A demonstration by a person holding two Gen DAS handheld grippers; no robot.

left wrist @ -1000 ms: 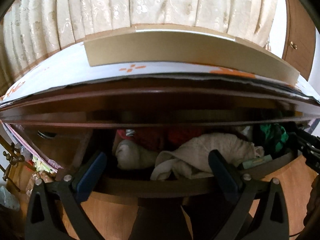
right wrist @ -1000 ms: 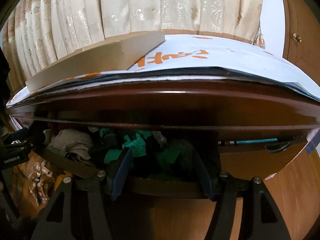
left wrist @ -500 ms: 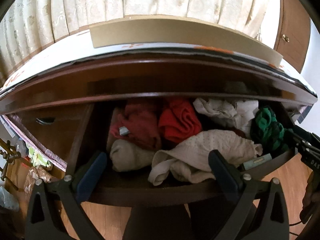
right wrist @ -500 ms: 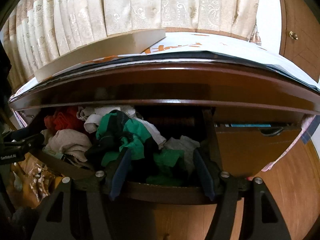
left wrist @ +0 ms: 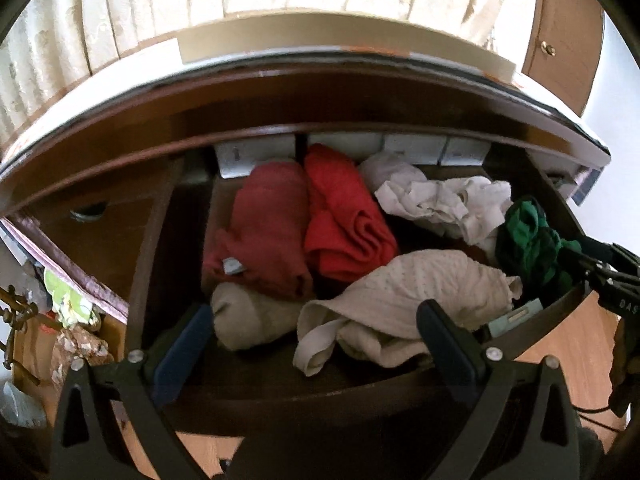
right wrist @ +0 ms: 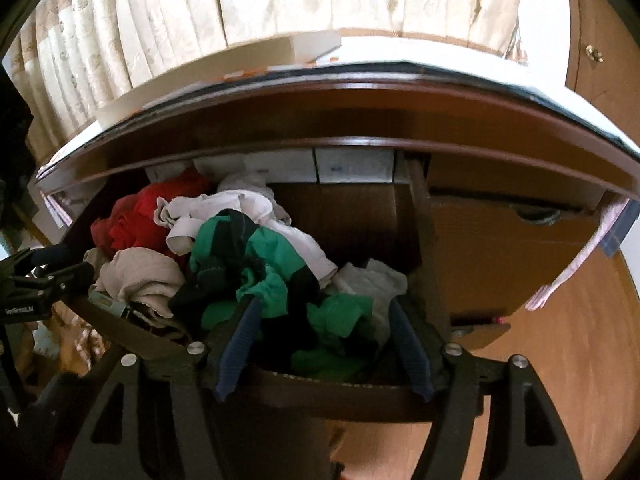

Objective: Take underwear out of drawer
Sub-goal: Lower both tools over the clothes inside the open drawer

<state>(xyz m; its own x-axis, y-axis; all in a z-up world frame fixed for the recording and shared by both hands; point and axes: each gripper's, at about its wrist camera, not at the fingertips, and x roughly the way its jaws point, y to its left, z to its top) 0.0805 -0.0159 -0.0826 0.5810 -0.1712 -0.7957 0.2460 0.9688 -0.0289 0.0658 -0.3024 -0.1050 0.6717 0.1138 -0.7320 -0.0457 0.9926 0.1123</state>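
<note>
Left wrist view: the drawer now shows far more of its contents than a second ago; the left gripper hangs wide and empty over beige underwear

Right wrist view: the right gripper, jaws opening and holding nothing, straddles the near green-and-black underwear, so picking can begin

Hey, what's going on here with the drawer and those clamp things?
A person is holding a hand-held gripper in each hand over an open wooden drawer stuffed with crumpled underwear. The left hand-held gripper hangs open above a beige piece at the drawer's front. The right hand-held gripper is over the green and black piece, its jaws opening, with fabric showing between them but not pinched. Nothing has been taken out yet.
</note>
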